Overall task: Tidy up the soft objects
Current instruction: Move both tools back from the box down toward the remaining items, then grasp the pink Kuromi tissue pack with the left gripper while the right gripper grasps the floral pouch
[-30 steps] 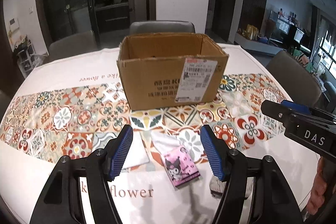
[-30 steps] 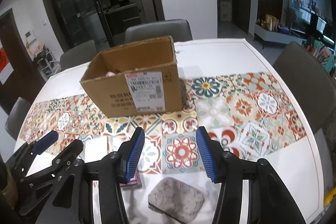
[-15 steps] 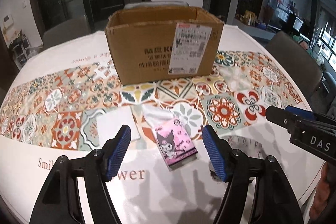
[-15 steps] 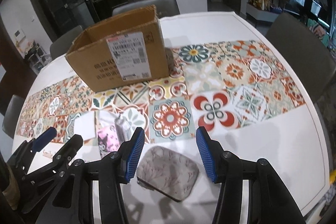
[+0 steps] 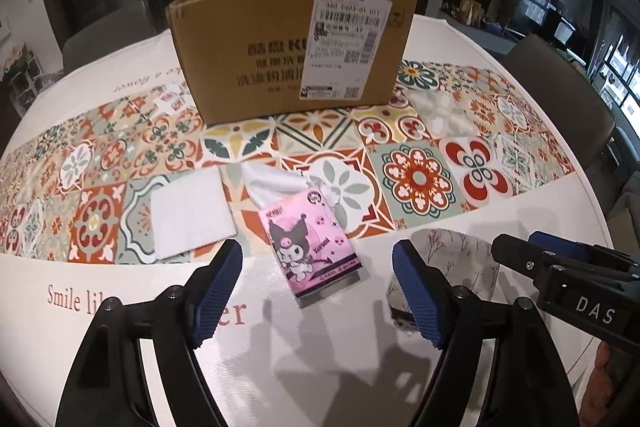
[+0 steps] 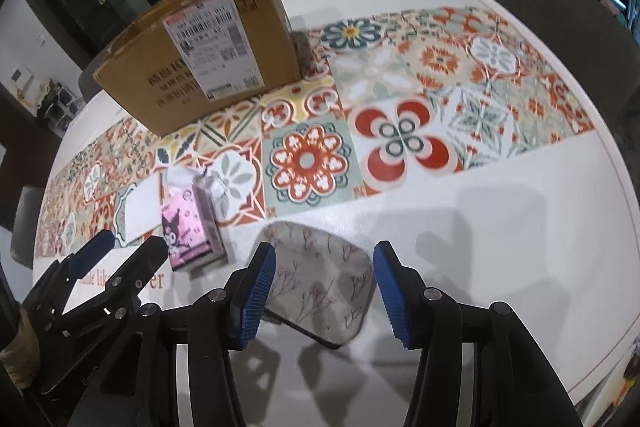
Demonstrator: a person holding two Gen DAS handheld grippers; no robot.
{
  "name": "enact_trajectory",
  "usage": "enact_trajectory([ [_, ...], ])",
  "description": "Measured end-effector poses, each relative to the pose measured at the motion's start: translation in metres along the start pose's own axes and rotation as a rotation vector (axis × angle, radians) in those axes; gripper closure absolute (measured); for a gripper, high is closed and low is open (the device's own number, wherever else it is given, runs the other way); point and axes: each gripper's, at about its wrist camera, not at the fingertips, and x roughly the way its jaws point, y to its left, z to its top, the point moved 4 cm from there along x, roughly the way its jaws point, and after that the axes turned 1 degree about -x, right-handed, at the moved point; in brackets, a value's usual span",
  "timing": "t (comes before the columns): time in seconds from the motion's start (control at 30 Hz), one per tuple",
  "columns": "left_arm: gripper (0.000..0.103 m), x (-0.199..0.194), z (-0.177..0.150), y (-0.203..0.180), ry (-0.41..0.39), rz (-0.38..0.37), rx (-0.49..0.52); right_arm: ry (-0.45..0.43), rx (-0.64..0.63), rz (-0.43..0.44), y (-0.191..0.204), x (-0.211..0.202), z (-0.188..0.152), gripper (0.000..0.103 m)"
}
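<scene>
A round table [image 5: 400, 367] under a white cloth with a patterned tile band carries a brown open-topped cardboard box [image 5: 288, 55] at the far side. The left gripper [image 5: 316, 287], its blue ribbed jaws opening, holds nothing; the pink cartoon-printed tissue pack [image 5: 310, 247] lies flat between and just beyond them. The right gripper [image 6: 324, 293] stands apart around the grey branch-printed soft pad [image 6: 320, 287], not clamping it. A white folded cloth square [image 5: 190, 213] lies left of the pack
</scene>
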Motion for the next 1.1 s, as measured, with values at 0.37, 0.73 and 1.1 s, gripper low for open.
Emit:
enact_trajectory([
  [0.37, 0.022, 0.021, -0.002, 0.001, 0.035, 0.023, -0.003, 0.083, 0.027, -0.003, -0.01, 0.026, -0.012, 0.051],
  [0.73, 0.022, 0.041, -0.001, 0.001, 0.059, 0.047, -0.003, 0.095, 0.023, -0.007, -0.016, 0.046, -0.01, 0.05],
  [1.1, 0.022, 0.059, -0.002, 0.004, 0.097, 0.047, -0.015, 0.105, -0.001, -0.005, -0.016, 0.061, -0.006, 0.05],
])
